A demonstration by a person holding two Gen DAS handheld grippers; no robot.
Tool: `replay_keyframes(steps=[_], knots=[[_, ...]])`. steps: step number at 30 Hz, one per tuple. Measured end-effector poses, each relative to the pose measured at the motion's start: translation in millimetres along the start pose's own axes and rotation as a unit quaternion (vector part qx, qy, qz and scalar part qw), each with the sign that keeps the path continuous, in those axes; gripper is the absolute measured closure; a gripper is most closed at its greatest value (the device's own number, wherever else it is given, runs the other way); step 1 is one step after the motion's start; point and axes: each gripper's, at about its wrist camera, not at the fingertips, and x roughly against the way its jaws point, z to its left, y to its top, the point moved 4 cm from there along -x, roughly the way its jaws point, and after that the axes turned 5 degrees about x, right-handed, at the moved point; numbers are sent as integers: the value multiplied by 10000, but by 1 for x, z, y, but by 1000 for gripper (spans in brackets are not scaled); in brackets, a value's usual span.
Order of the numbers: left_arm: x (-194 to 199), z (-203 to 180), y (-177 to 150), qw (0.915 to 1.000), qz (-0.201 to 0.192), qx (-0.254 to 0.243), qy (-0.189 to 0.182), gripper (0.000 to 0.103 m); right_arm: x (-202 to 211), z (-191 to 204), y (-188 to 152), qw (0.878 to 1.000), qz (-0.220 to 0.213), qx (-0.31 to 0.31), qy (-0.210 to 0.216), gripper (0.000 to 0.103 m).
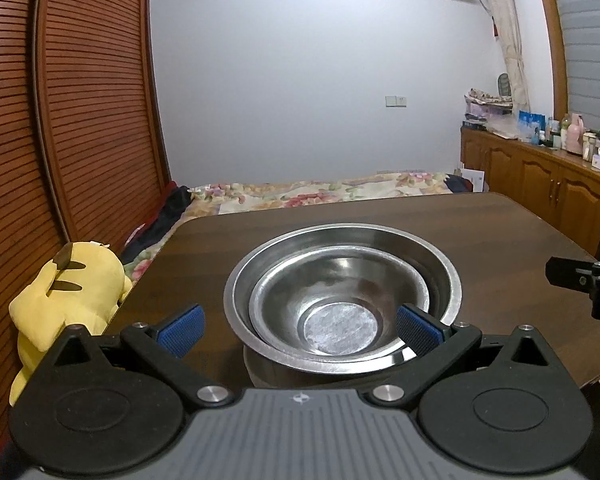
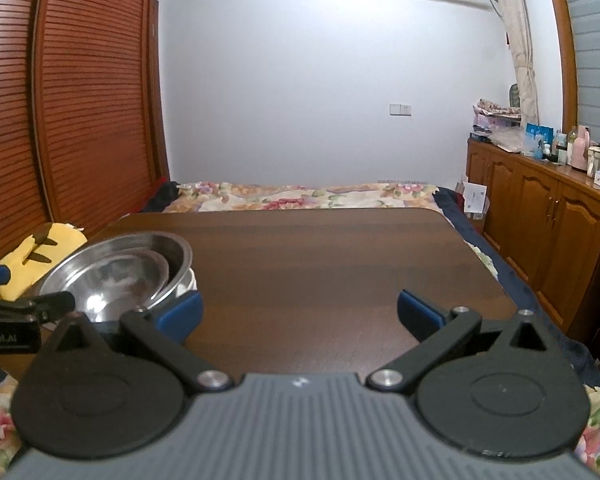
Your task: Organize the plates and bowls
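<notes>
Your left gripper point(image 1: 300, 330) gapes wide around nested steel bowls point(image 1: 342, 300), smaller inside larger, near the table's point(image 2: 320, 256) left edge. Your right gripper point(image 2: 300, 312) also gapes, holding nothing.

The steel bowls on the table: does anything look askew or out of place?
Yes. The smaller steel bowl sits off-centre and tilted inside the larger steel bowl, pushed toward its near-left wall. Nothing looks spilled or damaged on the dark wooden table.

Pale wall point(image 2: 300, 80); slatted wardrobe point(image 2: 80, 100) left; floral bed point(image 2: 300, 194) behind.
</notes>
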Motion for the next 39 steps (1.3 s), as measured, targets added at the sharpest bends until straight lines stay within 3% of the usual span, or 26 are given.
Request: replay_keyframes(steps=[39], knots=[[0, 2, 0, 10000, -10, 47, 21, 0, -1, -3, 1, 10000, -15, -12, -20, 0]])
